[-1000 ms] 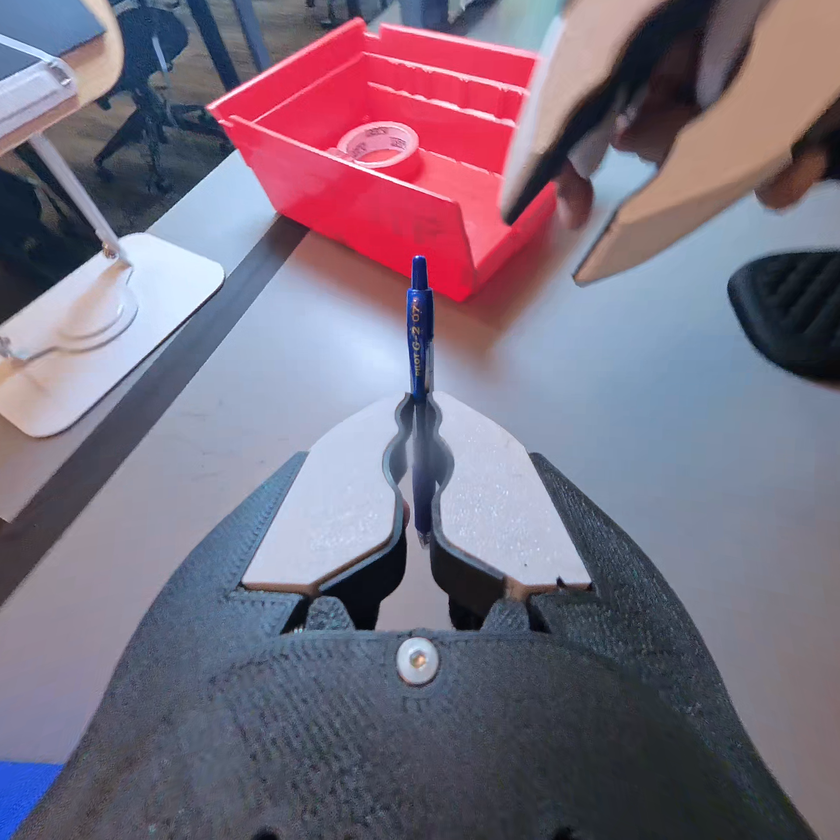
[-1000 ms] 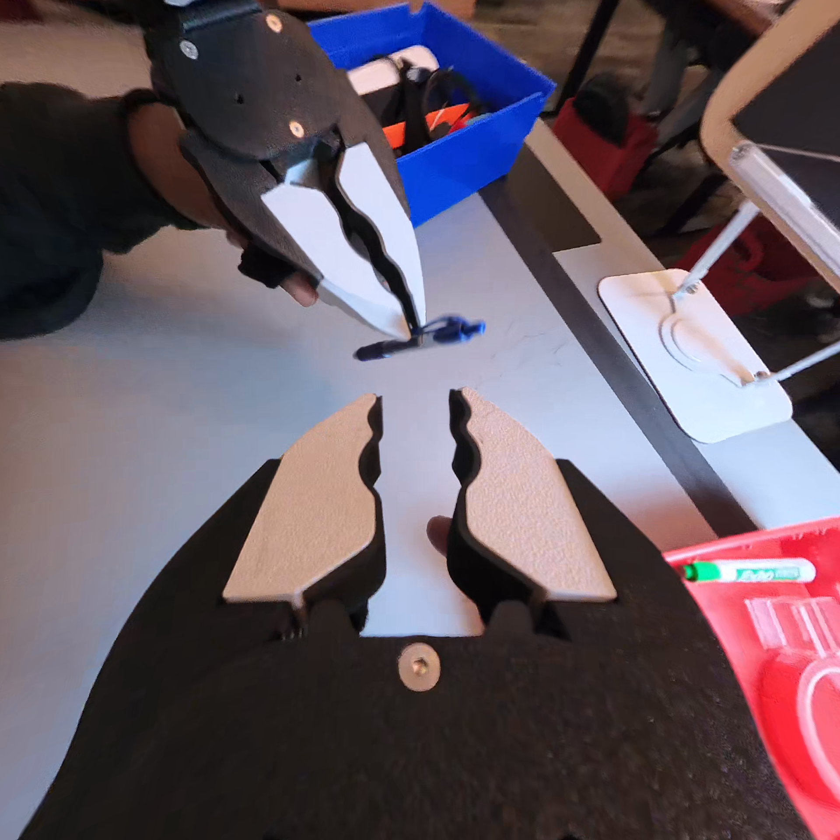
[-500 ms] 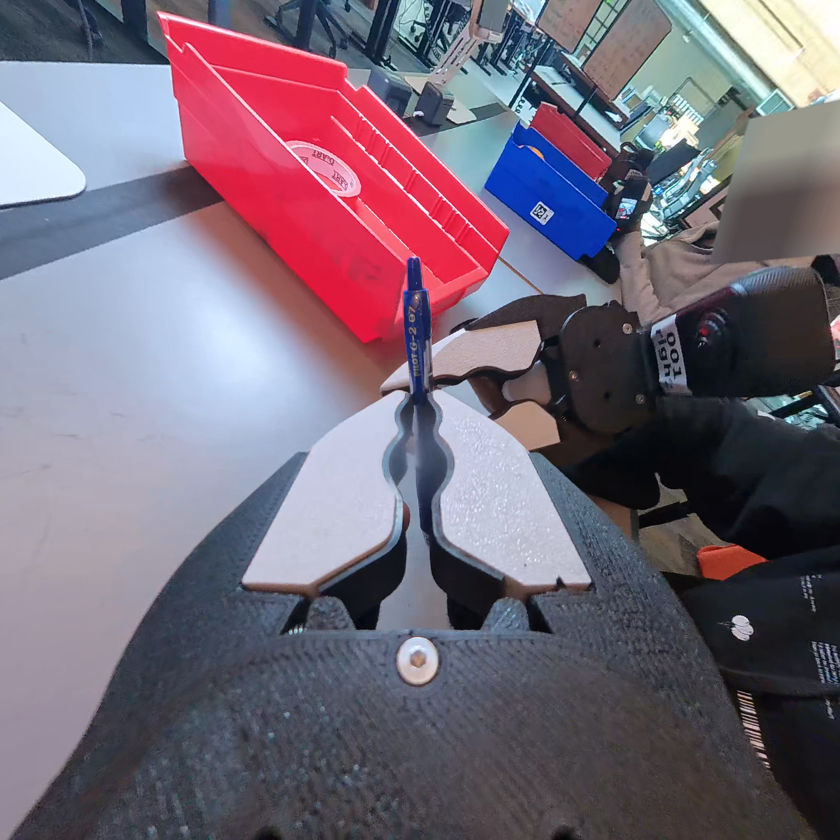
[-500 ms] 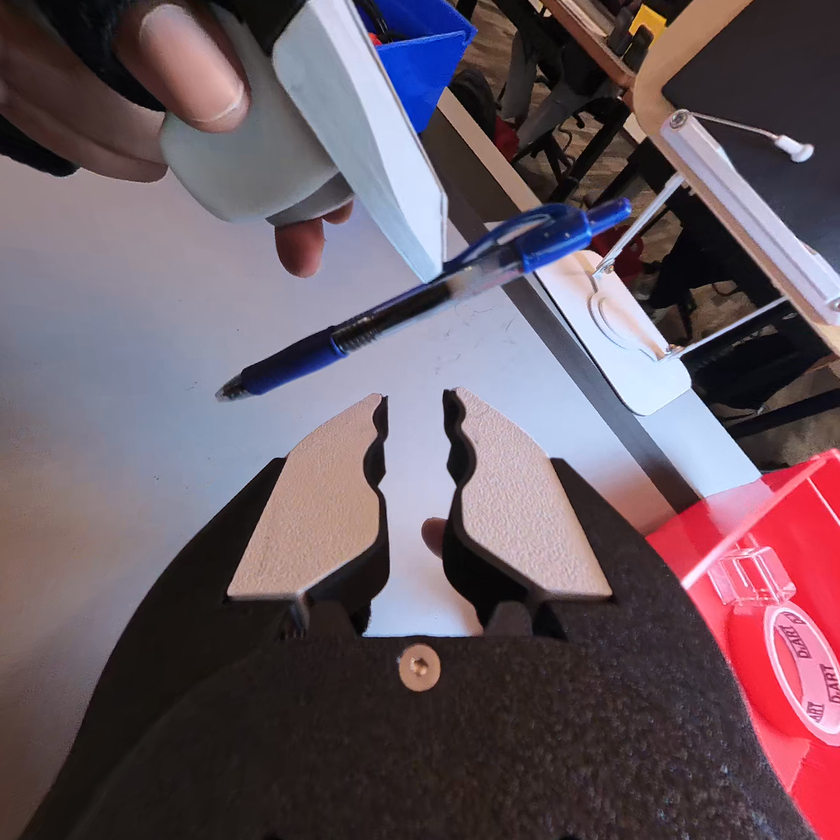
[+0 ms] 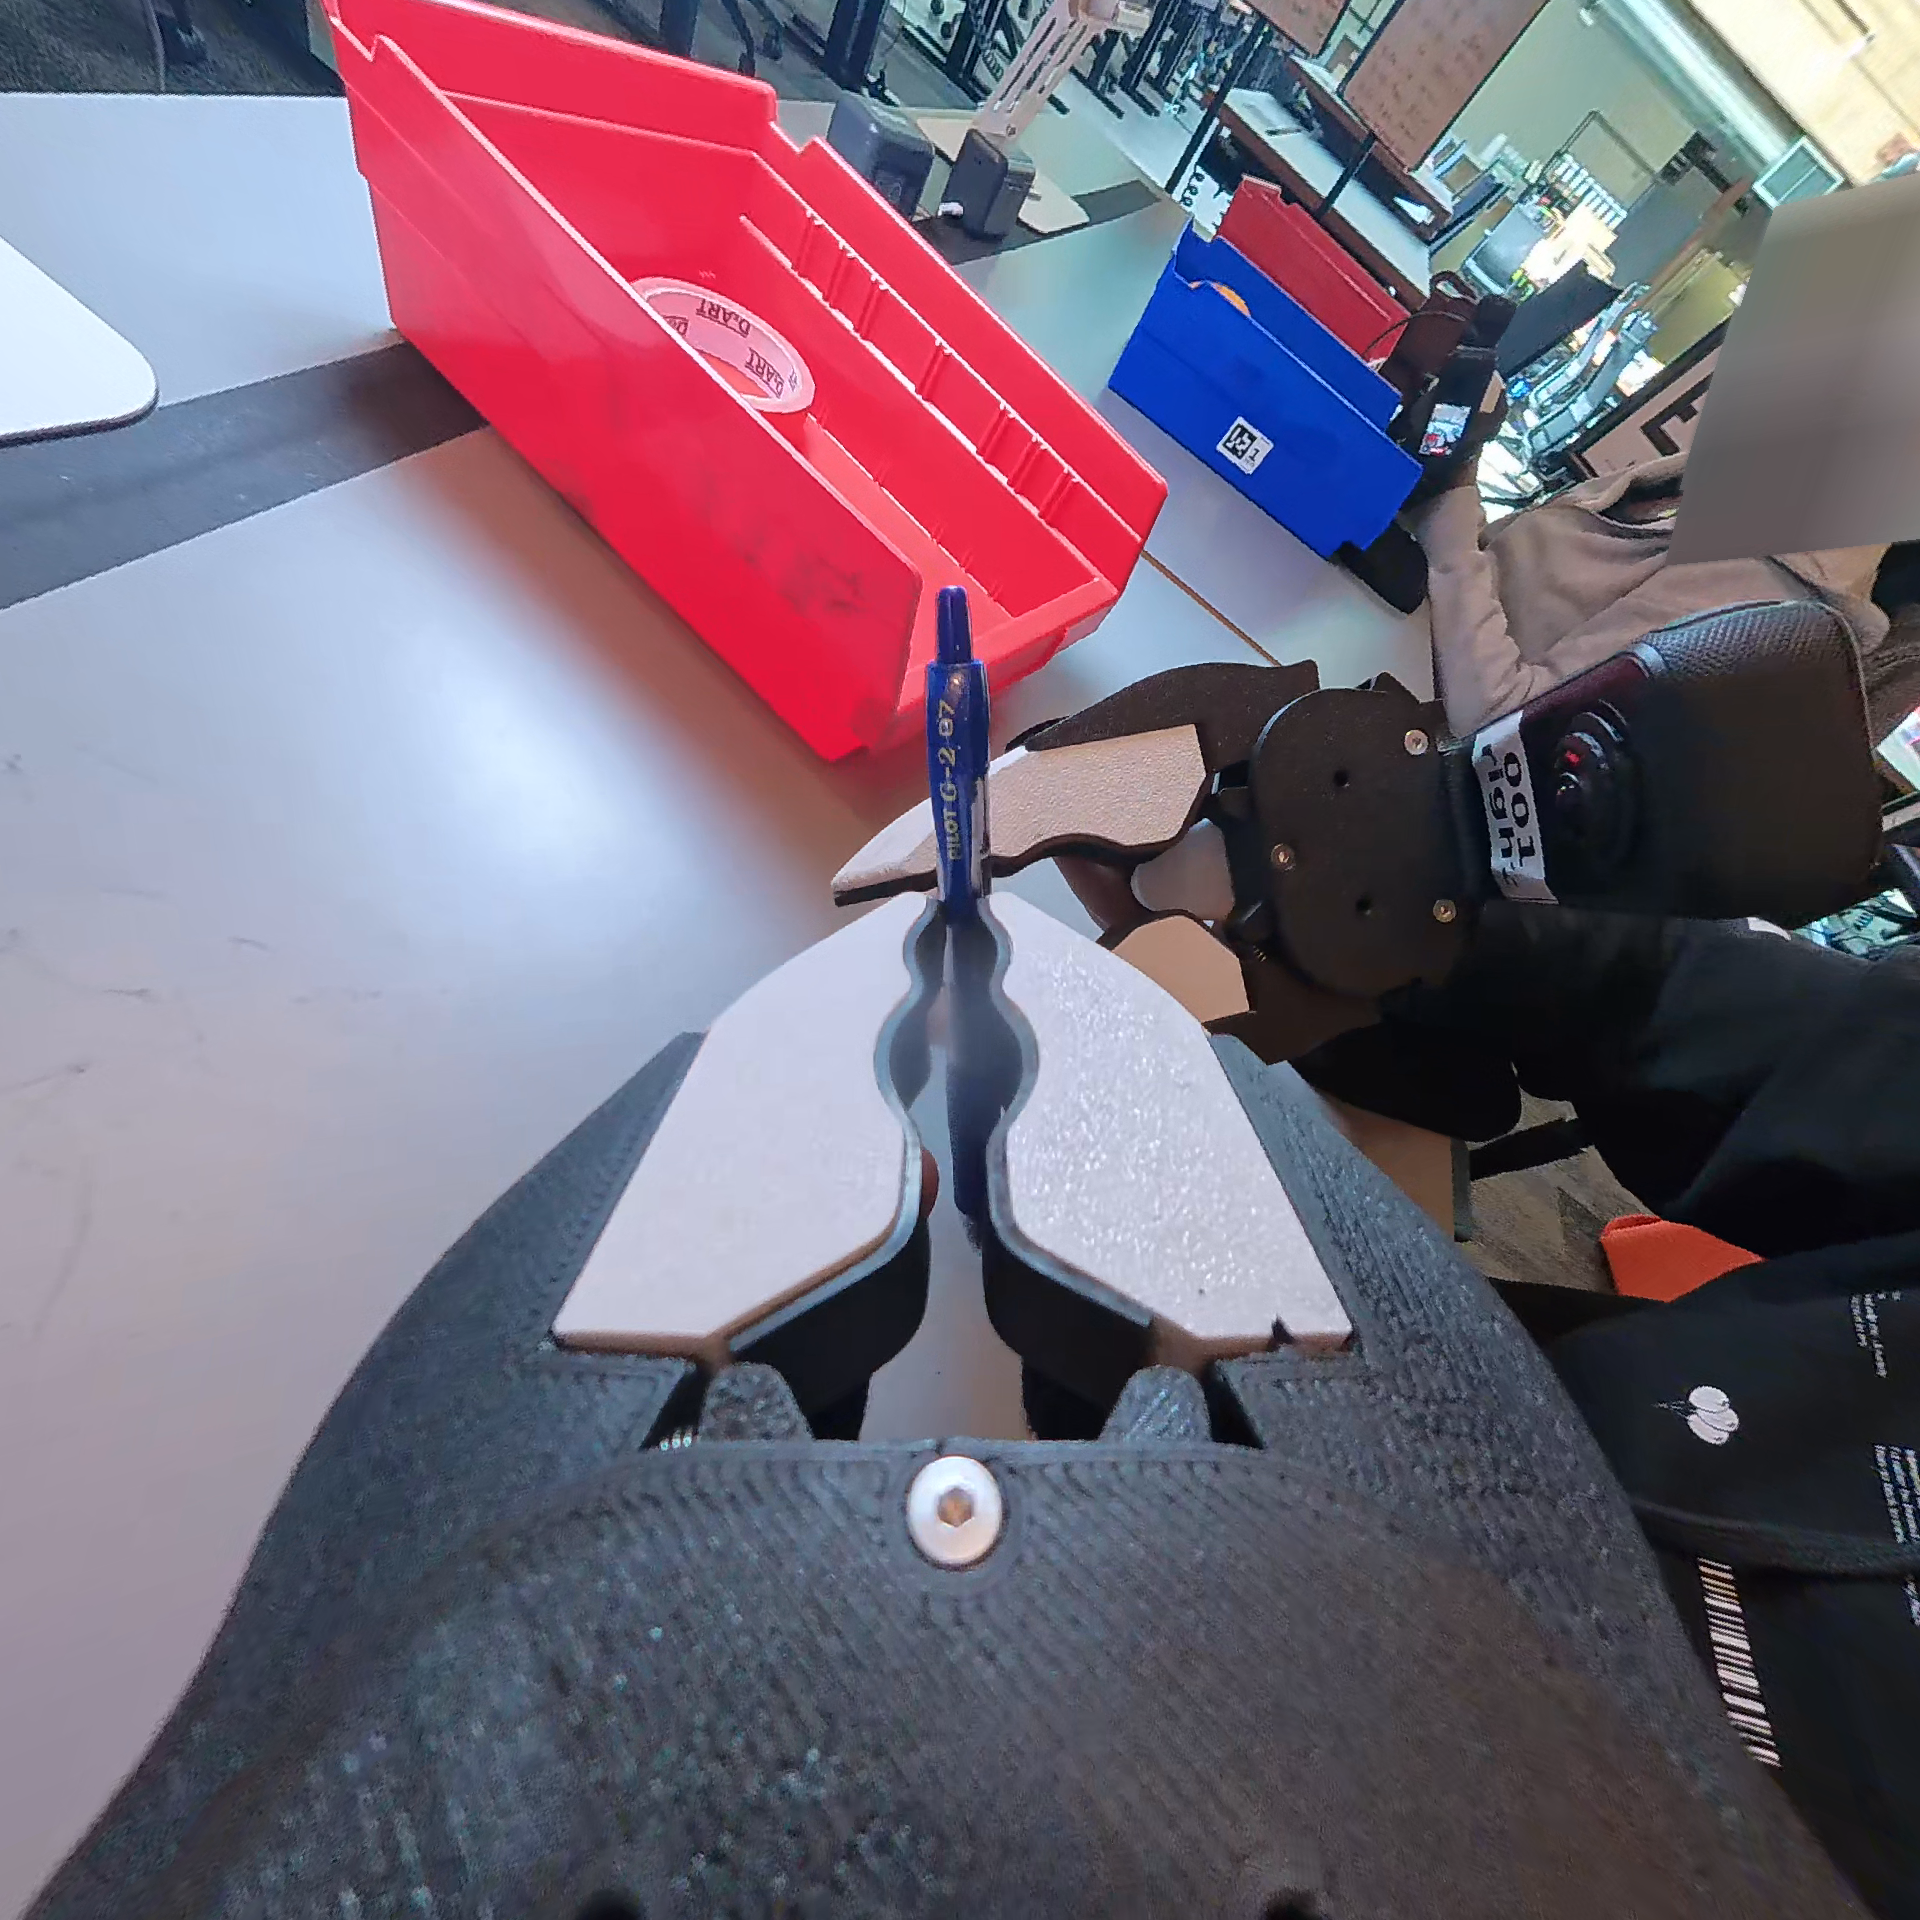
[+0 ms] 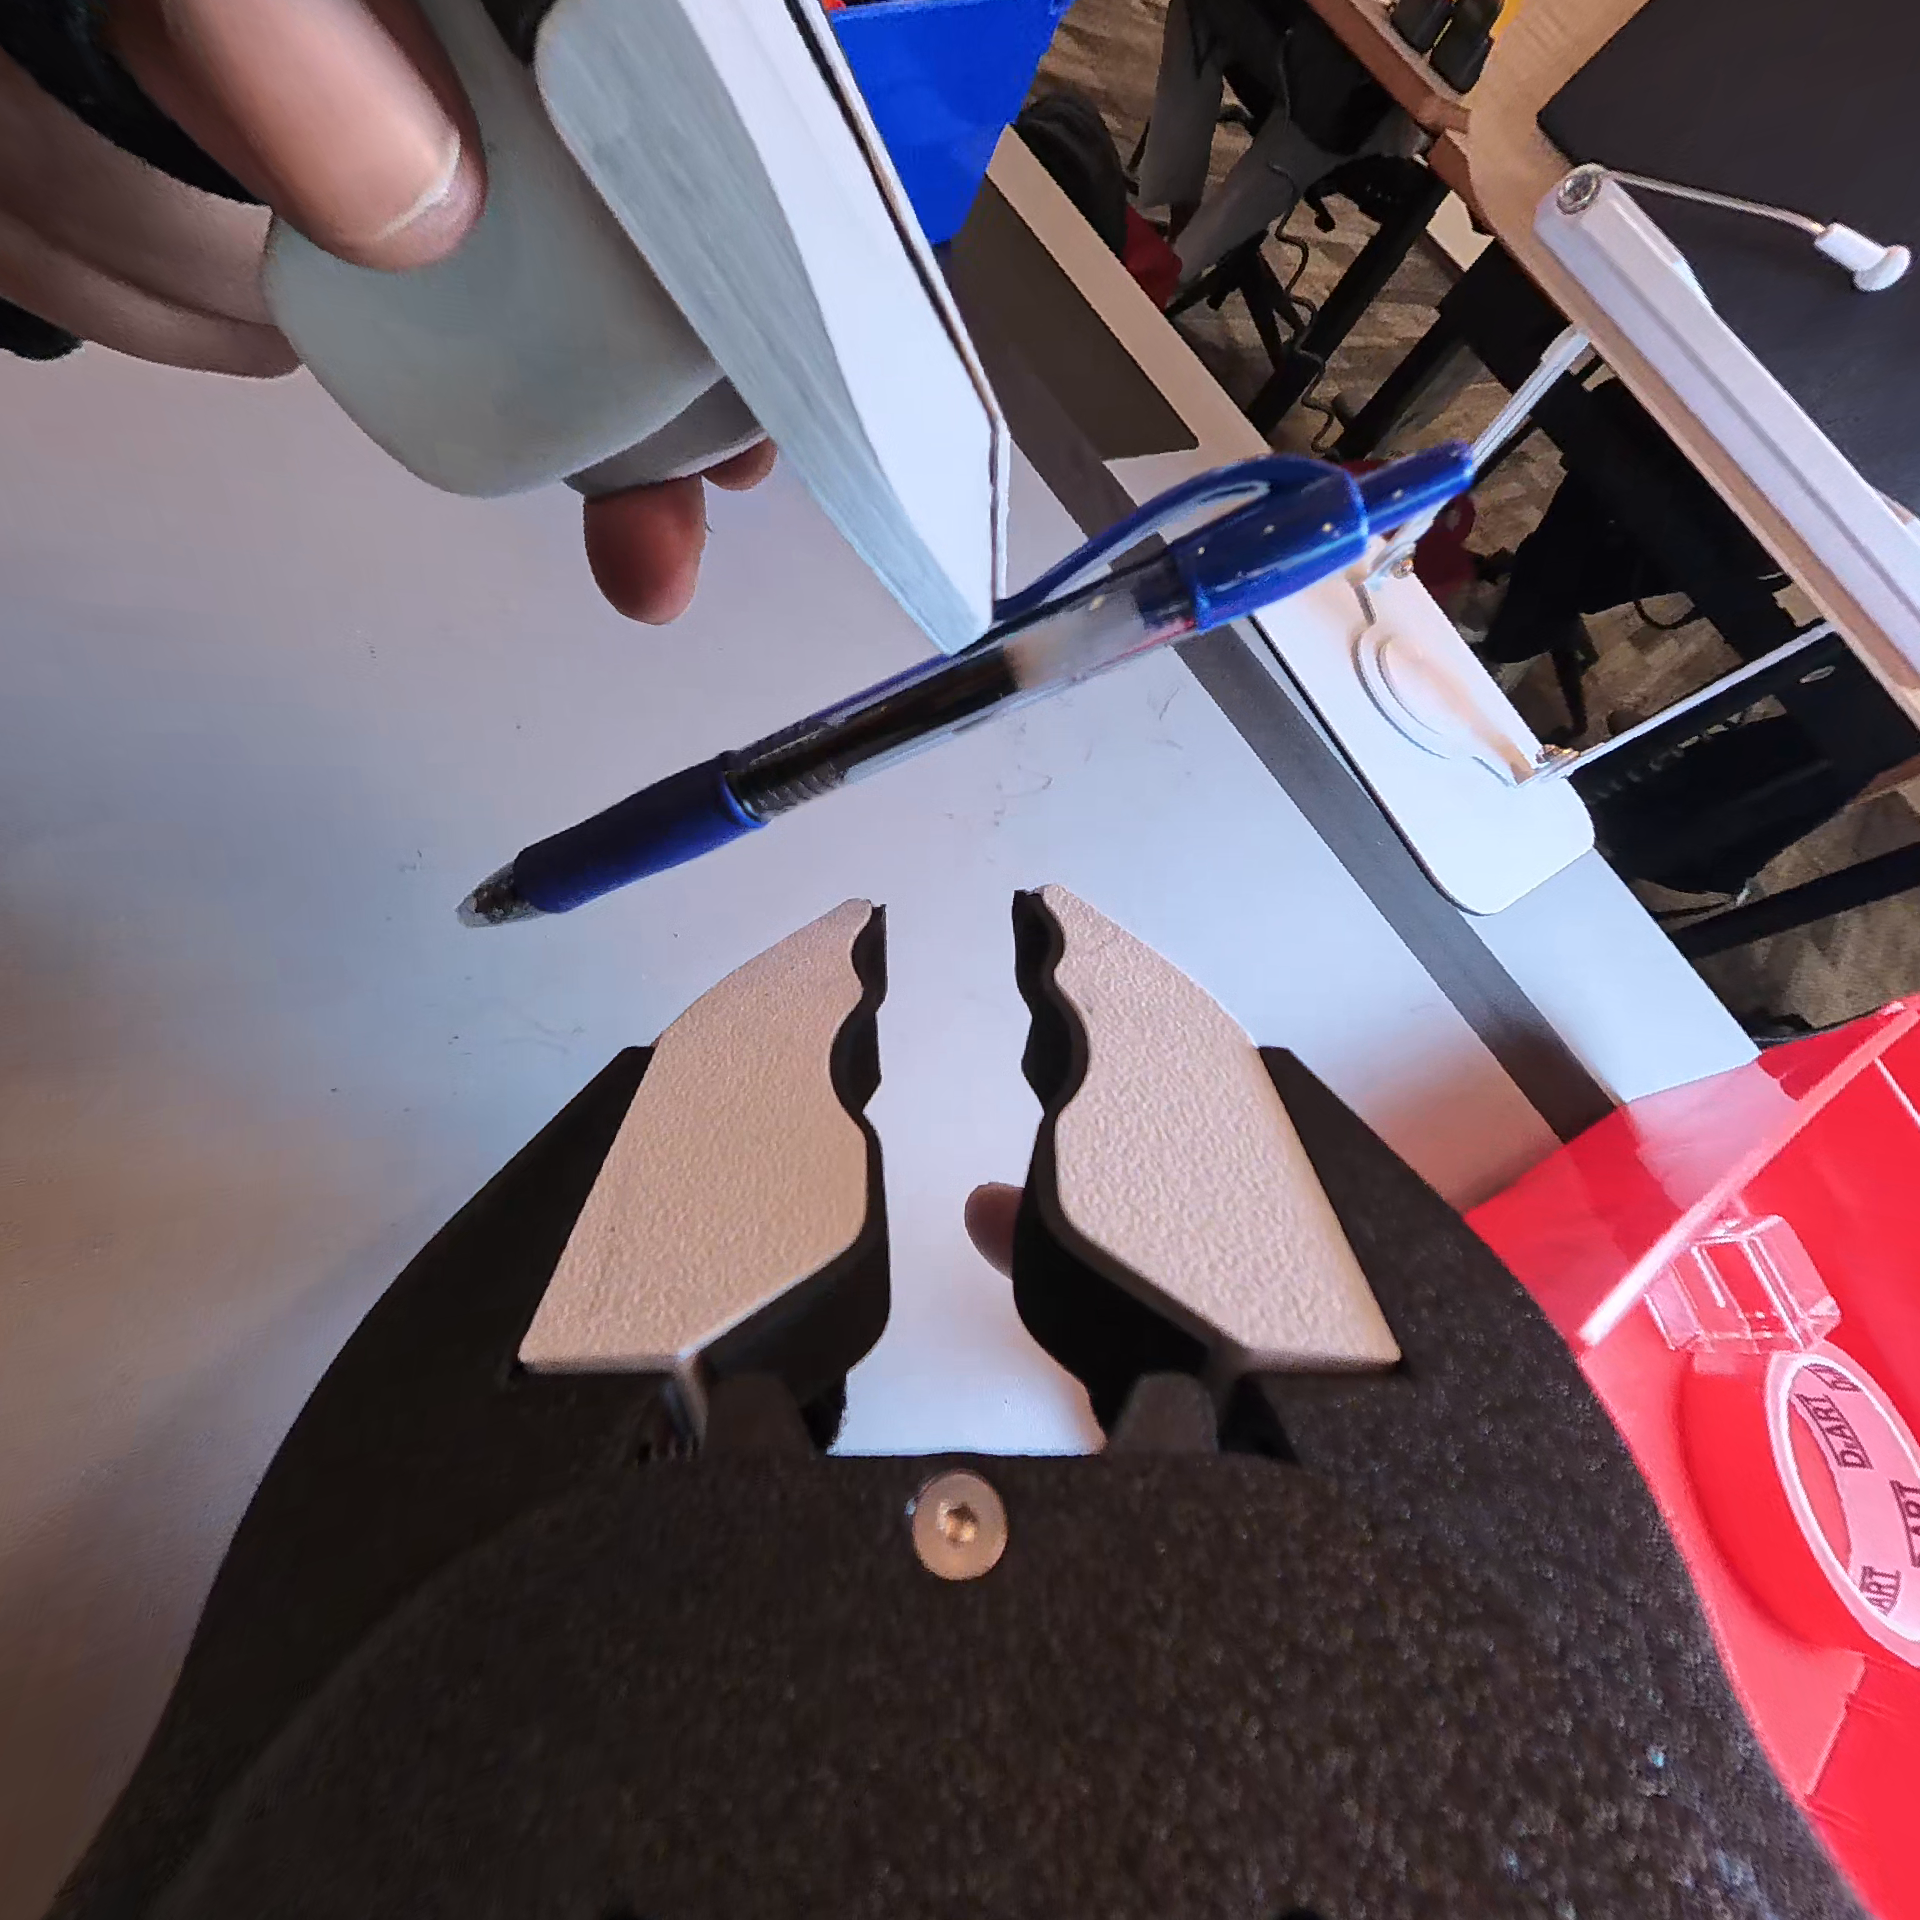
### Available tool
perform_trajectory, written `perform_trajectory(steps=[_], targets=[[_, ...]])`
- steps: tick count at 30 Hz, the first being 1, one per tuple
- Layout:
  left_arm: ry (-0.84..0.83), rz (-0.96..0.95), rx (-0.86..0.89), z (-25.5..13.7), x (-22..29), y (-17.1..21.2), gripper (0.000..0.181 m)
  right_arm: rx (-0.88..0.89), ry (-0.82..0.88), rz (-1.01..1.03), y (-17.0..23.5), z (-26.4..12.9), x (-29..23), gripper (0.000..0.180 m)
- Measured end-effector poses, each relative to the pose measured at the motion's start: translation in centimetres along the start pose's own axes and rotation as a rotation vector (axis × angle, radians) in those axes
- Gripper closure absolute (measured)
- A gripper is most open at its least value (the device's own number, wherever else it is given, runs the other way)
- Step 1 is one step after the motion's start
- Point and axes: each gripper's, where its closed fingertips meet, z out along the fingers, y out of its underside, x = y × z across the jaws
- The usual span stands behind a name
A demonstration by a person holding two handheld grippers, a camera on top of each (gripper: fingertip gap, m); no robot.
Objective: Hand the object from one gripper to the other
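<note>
Left gripper (image 5: 954, 940) is clamping the blue pen (image 5: 958, 790) at mid-barrel, now nearer than half a second ago to the right gripper (image 6: 948, 906), whose fingers are standing apart just under its grip, above the grey table (image 6: 208, 727).

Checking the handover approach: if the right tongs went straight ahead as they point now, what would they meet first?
Probably the pen, held crosswise just beyond the open right tongs by the left tongs. Depth is uncertain; they might pass beneath it.
</note>
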Motion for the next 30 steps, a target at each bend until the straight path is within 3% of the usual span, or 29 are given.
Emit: perform_trajectory(steps=[5,10,15,23,30], targets=[[-0.017,0.039,0.026,-0.6,-0.5,-0.5,0.175,0.063,-0.090,0.024,-0.7,-0.5,-0.7,0.153],[0.024,0.141,0.115,-1.9,-0.3,-1.7,0.176,0.267,-0.426,0.094,-3.2,-2.9,-4.0,0.133],[0.140,0.186,0.262,-3.0,2.0,-3.6,0.176,0.418,-0.614,0.302,-4.8,-4.8,-3.7,0.129],[0.224,0.186,0.483,-4.7,5.3,-6.4,0.175,0.598,-0.639,0.467,-6.0,-6.0,-2.4,0.157],[0.250,0.139,0.554,-4.7,5.6,-6.8,0.175,0.622,-0.622,0.470,-6.1,-6.0,-3.0,0.165]])
